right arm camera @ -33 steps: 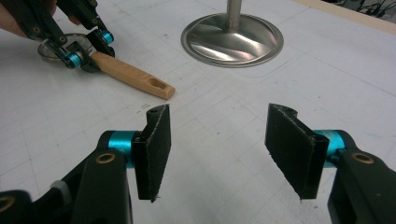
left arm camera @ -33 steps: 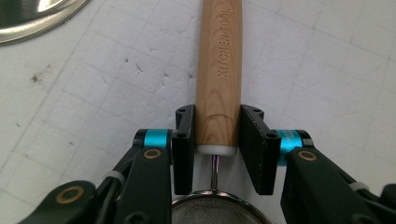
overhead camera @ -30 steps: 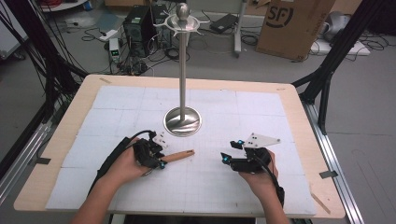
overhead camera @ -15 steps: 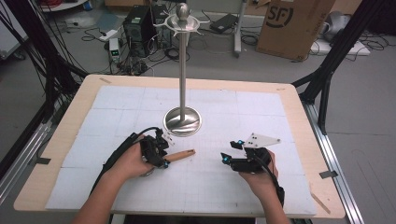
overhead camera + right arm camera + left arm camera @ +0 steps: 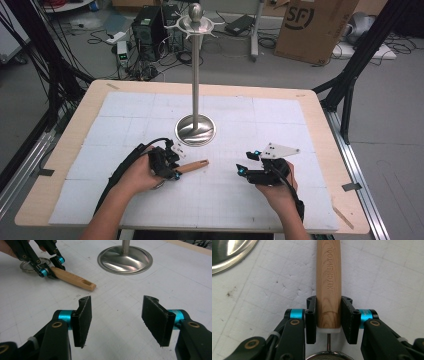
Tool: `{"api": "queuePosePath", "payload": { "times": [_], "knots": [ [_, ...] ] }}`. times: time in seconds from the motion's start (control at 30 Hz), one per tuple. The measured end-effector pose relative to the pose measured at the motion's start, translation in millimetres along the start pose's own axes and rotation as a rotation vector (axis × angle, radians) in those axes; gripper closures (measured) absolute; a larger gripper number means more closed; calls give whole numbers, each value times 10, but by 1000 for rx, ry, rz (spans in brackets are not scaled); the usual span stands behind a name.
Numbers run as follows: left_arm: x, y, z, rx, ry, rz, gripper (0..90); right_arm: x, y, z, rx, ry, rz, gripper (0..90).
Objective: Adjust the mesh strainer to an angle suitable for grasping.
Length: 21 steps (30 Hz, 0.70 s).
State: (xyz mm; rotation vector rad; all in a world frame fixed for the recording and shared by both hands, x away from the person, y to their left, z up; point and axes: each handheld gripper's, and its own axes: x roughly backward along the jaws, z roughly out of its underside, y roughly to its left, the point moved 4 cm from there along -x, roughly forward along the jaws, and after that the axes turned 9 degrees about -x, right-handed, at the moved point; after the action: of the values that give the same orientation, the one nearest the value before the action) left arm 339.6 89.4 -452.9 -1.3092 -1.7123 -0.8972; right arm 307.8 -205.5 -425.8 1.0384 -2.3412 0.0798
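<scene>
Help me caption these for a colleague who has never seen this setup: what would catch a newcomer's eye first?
Probably the tall steel stand rising from its round base at the middle of the white-covered table. Next, the left tool near the front left, shut on a wooden handle stamped KITCHEN TOOL that lies on the table. The right tool rests front right, its jaws apart with nothing between them.

The left tool (image 5: pixel 167 165) sits low in the person's left hand (image 5: pixel 142 172), its jaws just closed, pads pressed on a wooden handle (image 5: pixel 328 285). Well apart to its right, the right tool (image 5: pixel 250 167) hovers level, jaws parted.
</scene>
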Motion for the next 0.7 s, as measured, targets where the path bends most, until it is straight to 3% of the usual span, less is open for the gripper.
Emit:
{"api": "queuePosePath", "payload": {
  "times": [0.5,0.7],
  "knots": [
    [318,-17,-33,8,-158,-25,687,0,19,-8,5,-5,-5,405],
    [365,-39,-61,2,-192,-23,687,-4,26,-11,13,-6,-8,405]
  ]
}}
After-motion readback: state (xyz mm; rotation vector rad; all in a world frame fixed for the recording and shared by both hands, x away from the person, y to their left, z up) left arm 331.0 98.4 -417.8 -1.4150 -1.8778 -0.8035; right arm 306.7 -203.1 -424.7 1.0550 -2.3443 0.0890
